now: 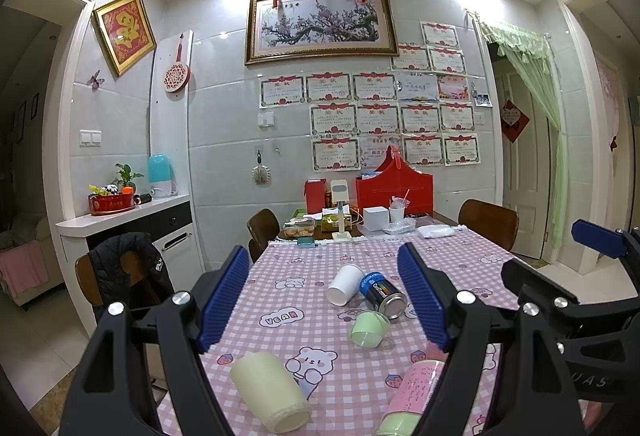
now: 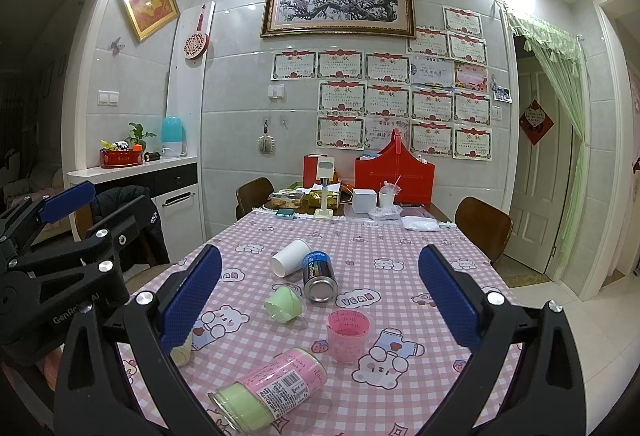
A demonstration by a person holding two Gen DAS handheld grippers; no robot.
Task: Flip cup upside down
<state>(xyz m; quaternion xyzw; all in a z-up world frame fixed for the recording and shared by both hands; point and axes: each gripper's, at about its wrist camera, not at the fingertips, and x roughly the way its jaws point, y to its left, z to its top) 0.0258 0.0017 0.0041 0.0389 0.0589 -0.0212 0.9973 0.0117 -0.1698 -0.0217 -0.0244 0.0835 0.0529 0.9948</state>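
A pink translucent cup (image 2: 349, 334) stands upright, mouth up, on the pink checked tablecloth (image 2: 380, 248). My right gripper (image 2: 320, 300) is open and empty, held above and short of it. My left gripper (image 1: 324, 302) is open and empty above the table; the pink cup is not visible in its view. A white paper cup (image 1: 345, 284) (image 2: 291, 257), a small green cup (image 1: 369, 328) (image 2: 283, 303) and a cream cup (image 1: 270, 390) lie on their sides.
A dark can (image 1: 384, 294) (image 2: 318, 276) and a pink-and-green can (image 2: 268, 386) (image 1: 412, 394) lie on their sides. Boxes, a red bag (image 2: 394, 176) and clutter fill the far table end. Chairs (image 2: 482, 226) stand around, one with a black jacket (image 1: 128, 268).
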